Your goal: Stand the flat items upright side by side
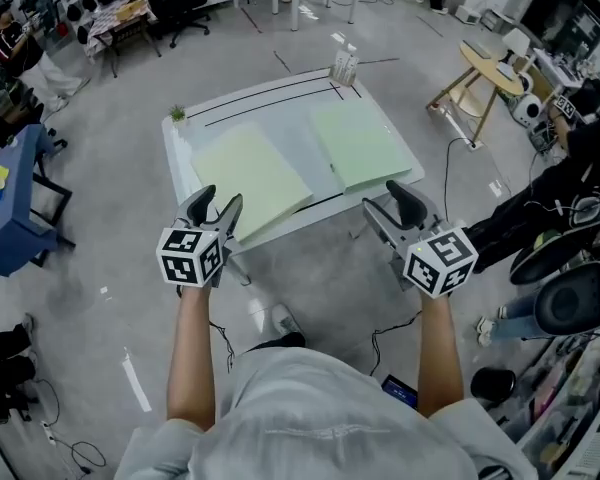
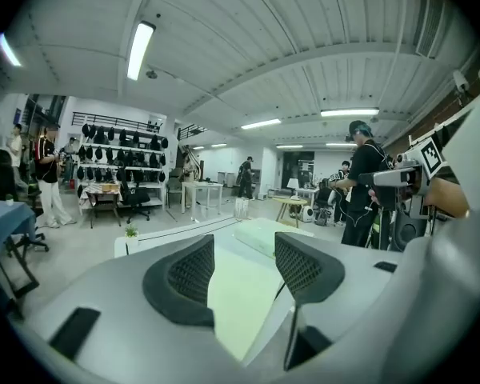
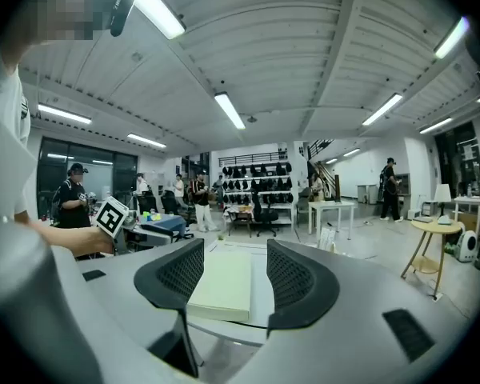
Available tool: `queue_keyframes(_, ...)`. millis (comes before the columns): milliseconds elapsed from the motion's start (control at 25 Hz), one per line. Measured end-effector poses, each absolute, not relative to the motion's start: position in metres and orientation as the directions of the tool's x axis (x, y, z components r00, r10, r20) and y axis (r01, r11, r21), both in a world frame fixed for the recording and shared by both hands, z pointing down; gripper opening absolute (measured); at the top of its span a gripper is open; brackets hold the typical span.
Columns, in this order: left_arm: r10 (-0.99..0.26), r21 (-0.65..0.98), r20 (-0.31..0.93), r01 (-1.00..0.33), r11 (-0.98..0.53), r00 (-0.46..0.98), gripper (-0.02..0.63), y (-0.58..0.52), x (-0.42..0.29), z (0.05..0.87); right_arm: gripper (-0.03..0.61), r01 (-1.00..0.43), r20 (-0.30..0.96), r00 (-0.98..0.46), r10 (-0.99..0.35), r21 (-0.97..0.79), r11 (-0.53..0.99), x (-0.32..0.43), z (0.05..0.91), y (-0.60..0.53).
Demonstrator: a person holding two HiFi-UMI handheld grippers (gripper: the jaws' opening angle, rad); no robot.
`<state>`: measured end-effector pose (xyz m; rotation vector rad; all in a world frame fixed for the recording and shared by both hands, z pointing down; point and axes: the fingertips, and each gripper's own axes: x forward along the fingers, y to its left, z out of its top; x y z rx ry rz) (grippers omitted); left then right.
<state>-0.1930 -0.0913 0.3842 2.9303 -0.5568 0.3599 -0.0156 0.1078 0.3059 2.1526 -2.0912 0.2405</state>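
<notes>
While L gripper (image 1: pixel 222 196) & R gripper (image 1: pixel 383 196) gape, green boards (image 1: pixel 248 178) (image 1: pixel 358 143) lie flat.

Head view: steeply down from above, short of the counter (image 1: pixel 265 108). Cameras on left gripper (image 1: pixel 220 198) and right gripper (image 1: pixel 384 198) face near-level across the counter from near its front edge; all views share it.

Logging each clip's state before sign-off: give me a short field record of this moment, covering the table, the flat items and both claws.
Surface: white rectangular table
Left item: pale green flat slab, lying flat
Right item: second pale green flat slab, lying flat, apart from the first
Left claw: open, empty, short of the table
Right claw: open, empty, short of the table
Progress: nothing stood upright yet
</notes>
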Motion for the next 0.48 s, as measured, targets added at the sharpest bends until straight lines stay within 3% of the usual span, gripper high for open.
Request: queue_keyframes(480, -0.437, 0.14, 0.266, -0.483, -0.864, 0.859, 0.252, -0.193, -0.196, 0.404, 0.281, -0.992, 0.28, -0.123, -0.952, -0.042, 0.115, 0.002, 0.325, -0.023)
